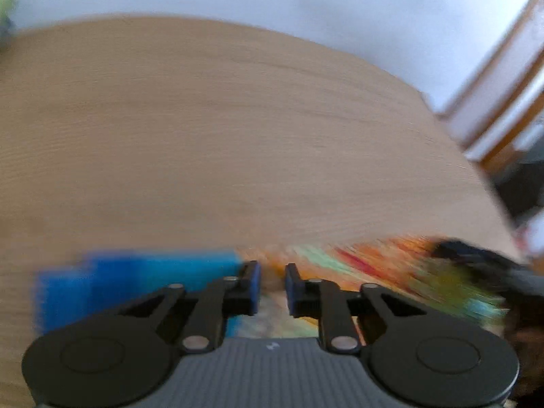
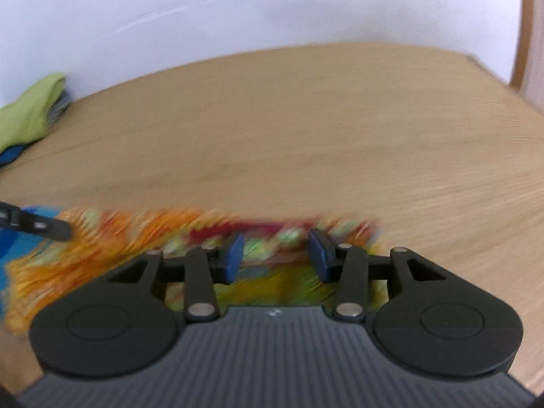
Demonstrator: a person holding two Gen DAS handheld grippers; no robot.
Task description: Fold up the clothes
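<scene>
Black linkage grippers, blue pads (image 2: pixel 233 253), silver screws (image 1: pixel 194 342).

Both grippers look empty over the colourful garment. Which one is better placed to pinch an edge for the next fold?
Right, probably. The right gripper is open wide with the garment showing between its fingers. The left gripper shows only a narrow gap and sits where blue meets orange. Blur hides exact edges.

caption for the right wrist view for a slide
Open right gripper over a blurred multicoloured garment on a wooden table.
</scene>
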